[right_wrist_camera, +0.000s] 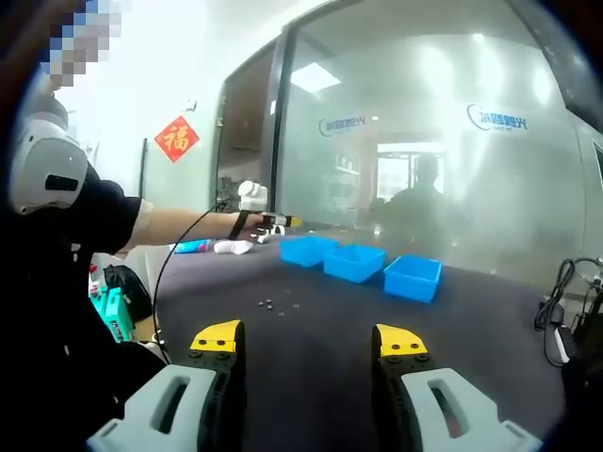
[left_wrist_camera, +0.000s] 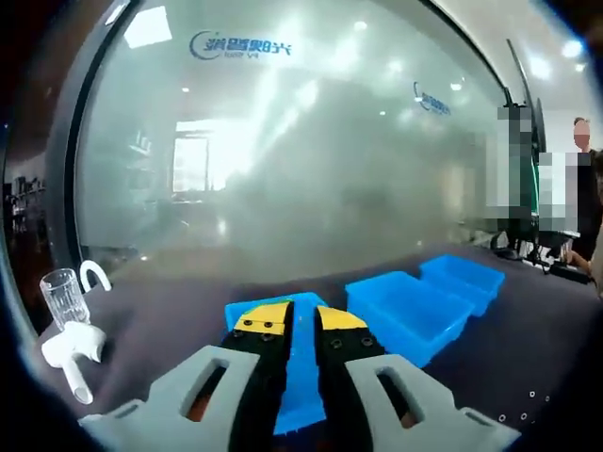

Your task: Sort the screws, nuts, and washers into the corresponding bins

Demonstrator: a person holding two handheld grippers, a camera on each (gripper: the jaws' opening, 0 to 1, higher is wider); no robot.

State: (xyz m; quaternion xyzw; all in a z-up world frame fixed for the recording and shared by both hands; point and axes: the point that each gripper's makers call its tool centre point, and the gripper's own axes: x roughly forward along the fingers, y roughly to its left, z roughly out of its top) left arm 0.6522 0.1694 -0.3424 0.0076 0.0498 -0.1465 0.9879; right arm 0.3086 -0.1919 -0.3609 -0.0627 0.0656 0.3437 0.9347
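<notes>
Yellow-tipped jaws of our left gripper sit nearest in the left gripper view, drawn almost together with a thin slit between them; whether a small part is pinched there we cannot tell. They hang over the nearest blue bin, which we judge to be a drop position. Two more bins run off to the right in a row, the middle bin and the far bin, all on the dark table in front of the frosted glass wall. At the table's left edge stand a clear glass and a white fitting, well apart from the bins.

Our right gripper waits low over the near side of the table, jaws wide apart and holding nothing. From there we see a small scatter of loose parts lying on the cloth between that gripper and the row of bins; they are too small to tell screws from nuts or washers. The outstretched arm reaches across to the bins. We judge the split sensible: one hand delivers at the bins while the other stays ready beside the pile.
</notes>
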